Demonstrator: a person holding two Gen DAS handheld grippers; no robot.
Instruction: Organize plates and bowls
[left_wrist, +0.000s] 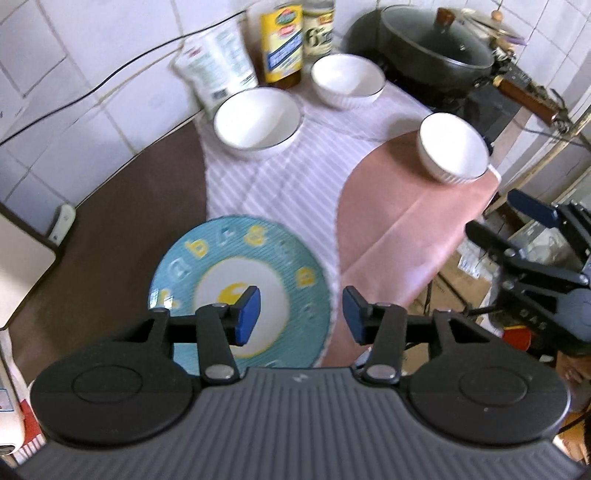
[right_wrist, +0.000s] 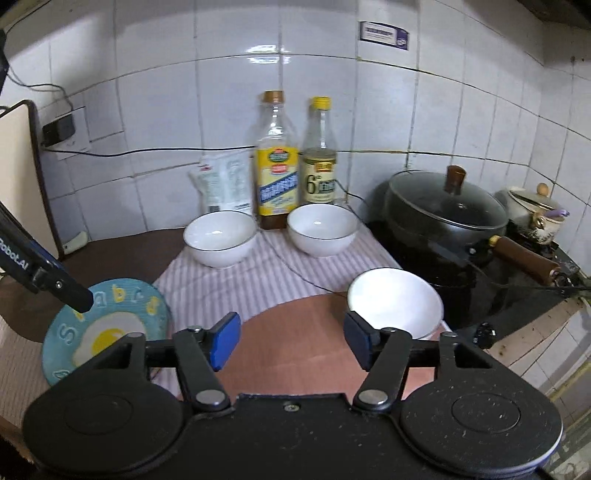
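Three white bowls and one plate appear in the left wrist view, located here relative to the striped cloth (left_wrist: 280, 184): the blue plate (left_wrist: 240, 291) lies at its near left corner, directly below the left gripper (left_wrist: 301, 314), whose jaws stand apart and hold nothing; the left bowl (left_wrist: 258, 120) and the middle bowl (left_wrist: 347, 79) sit on its far end, and the right bowl (left_wrist: 452, 147) rests on the pink mat (left_wrist: 399, 221) overlapping its right side. All look like glazed ceramic, judged stiff, smooth, breakable and moderately heavy, so a rim grip seems best. In the right wrist view, the right gripper (right_wrist: 291, 341) hovers over the mat with jaws wide and empty, the right bowl just beyond its right finger. Two bottles (right_wrist: 277, 162) and a pouch (right_wrist: 221, 182) stand behind the far bowls, and a lidded black pan (right_wrist: 443, 210) with its projecting handle crowds the cloth's right side.
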